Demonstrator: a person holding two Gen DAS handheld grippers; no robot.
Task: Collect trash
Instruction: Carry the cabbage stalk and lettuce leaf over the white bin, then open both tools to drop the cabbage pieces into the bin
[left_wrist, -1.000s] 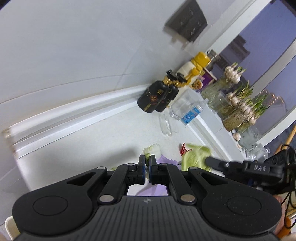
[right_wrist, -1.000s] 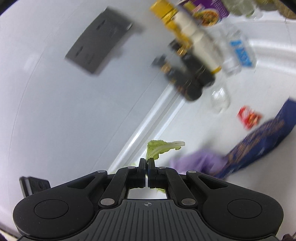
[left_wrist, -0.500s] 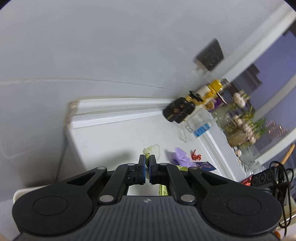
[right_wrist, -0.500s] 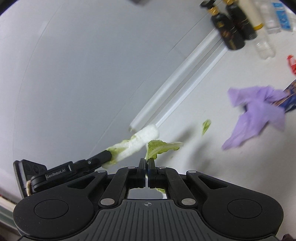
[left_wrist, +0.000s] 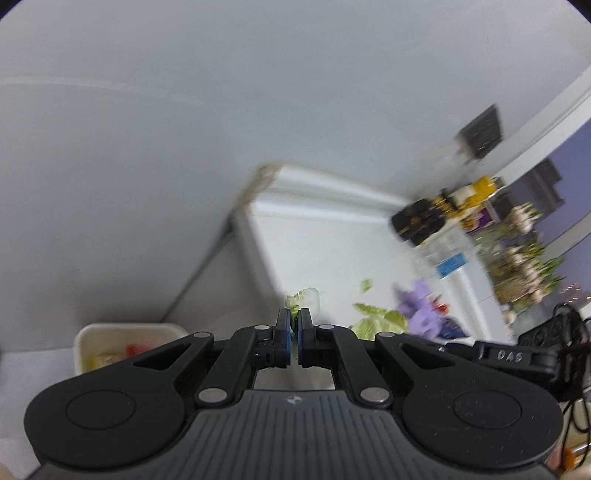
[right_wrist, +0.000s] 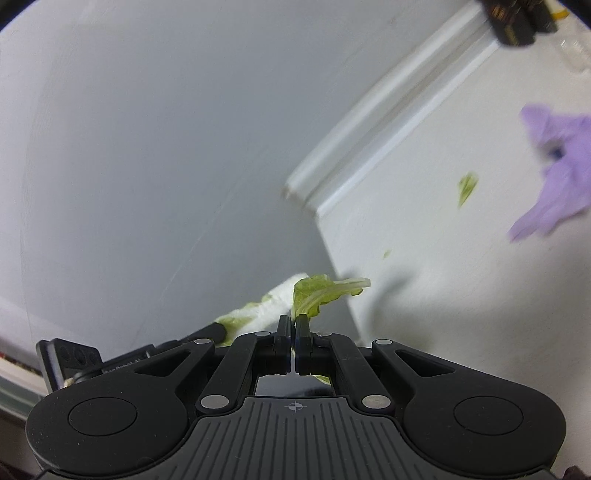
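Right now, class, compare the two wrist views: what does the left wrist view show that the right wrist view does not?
Only the left wrist view shows the white bin below the counter edge and the sprouting garlic.
Only the right wrist view shows the right hand-held gripper shut on its lettuce leaf.
Both show the purple glove, the dark bottles and the left hand-held gripper holding a pale cabbage piece.

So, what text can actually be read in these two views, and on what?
"DAS": white letters, seemingly mirrored, on the right gripper, seen from the left wrist.
Print on the left gripper in the right wrist view: too blurred.
Dark bottles, blue bottle label: too blurred.
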